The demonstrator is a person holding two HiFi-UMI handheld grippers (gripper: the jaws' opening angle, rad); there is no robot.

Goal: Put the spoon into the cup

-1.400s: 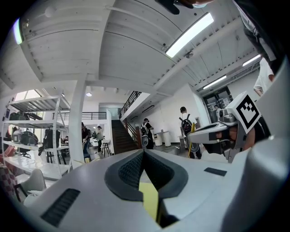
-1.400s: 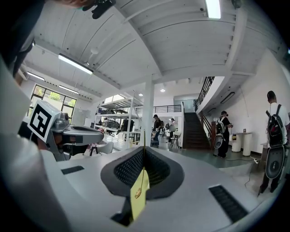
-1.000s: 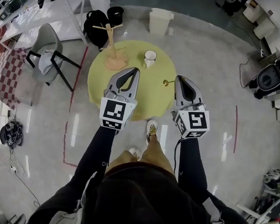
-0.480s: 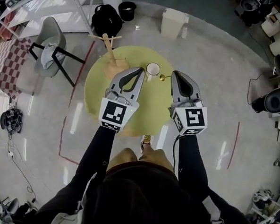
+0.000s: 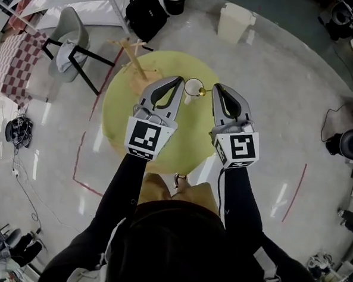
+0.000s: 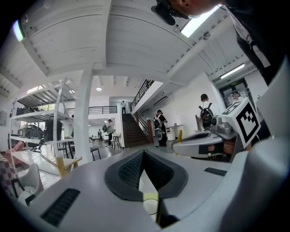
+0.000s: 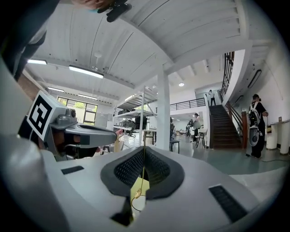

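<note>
**Head view.** Spoon [image 5: 206, 91]: gilt and thin. It was judged light, stiff and slippery, and best gripped on the handle. It was pinched in the closed jaws of the right gripper [image 5: 217, 87]. Its long axis lay across the frame, with the free end pointed left at the cup [image 5: 193, 87], just beside it over the yellow tabletop [image 5: 125, 104].

**Left gripper view.** Left gripper [image 6: 144, 152]: the jaws were seen closed, with nothing held.

**Right gripper view.** The thin handle was seen clamped along the seam of the closed jaws.
</note>
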